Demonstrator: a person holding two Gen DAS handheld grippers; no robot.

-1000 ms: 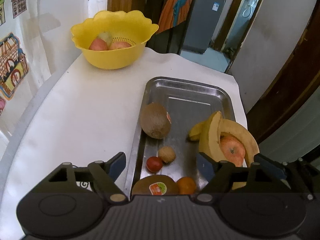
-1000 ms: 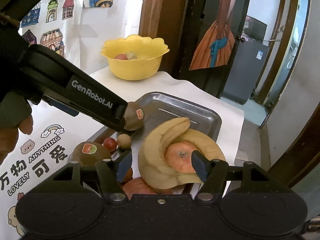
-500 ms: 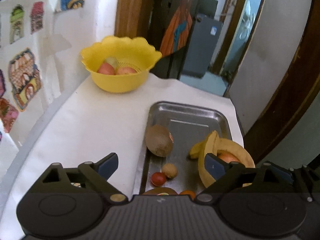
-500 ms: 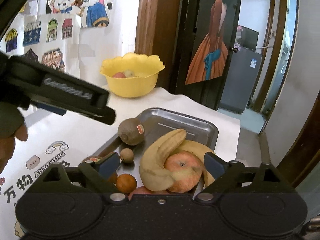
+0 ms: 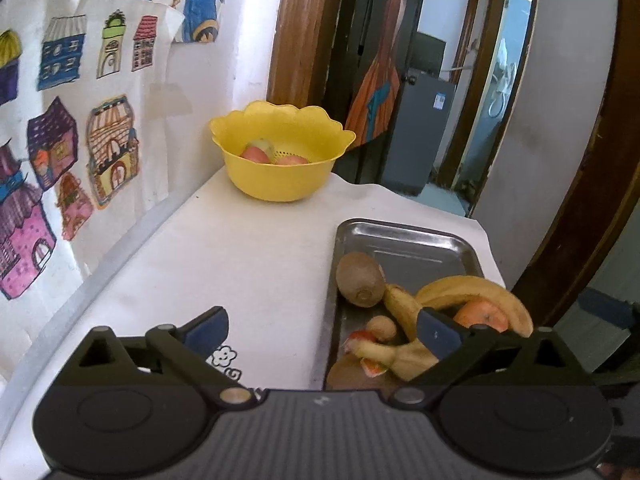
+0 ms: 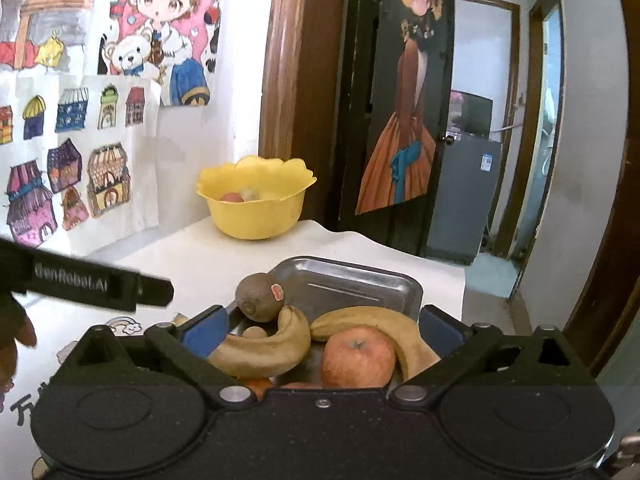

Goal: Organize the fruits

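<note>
A metal tray [image 5: 404, 240] [image 6: 348, 280] on the white table holds a kiwi [image 5: 360, 284] [image 6: 258, 296], two bananas [image 6: 268, 350], a red apple [image 6: 358, 358] [image 5: 482, 316], a small brown fruit [image 5: 380, 326] and other small fruits at its near end. A yellow bowl [image 5: 280, 152] [image 6: 256, 196] with apples stands at the table's far end. My left gripper [image 5: 320, 332] is open and empty over the tray's left edge. My right gripper [image 6: 320, 326] is open and empty, raised above the bananas and apple.
The wall with cartoon posters [image 5: 60, 120] runs along the table's left side. The table's right edge [image 5: 486, 236] drops off past the tray. An open doorway and a dark door [image 6: 400, 100] lie behind the bowl. The left gripper's body [image 6: 88, 284] crosses the right wrist view.
Both grippers have lifted and pulled back from the tray, open. The bananas and apple now lie lower and flatter in the tray, with a banana tip against the kiwi.
</note>
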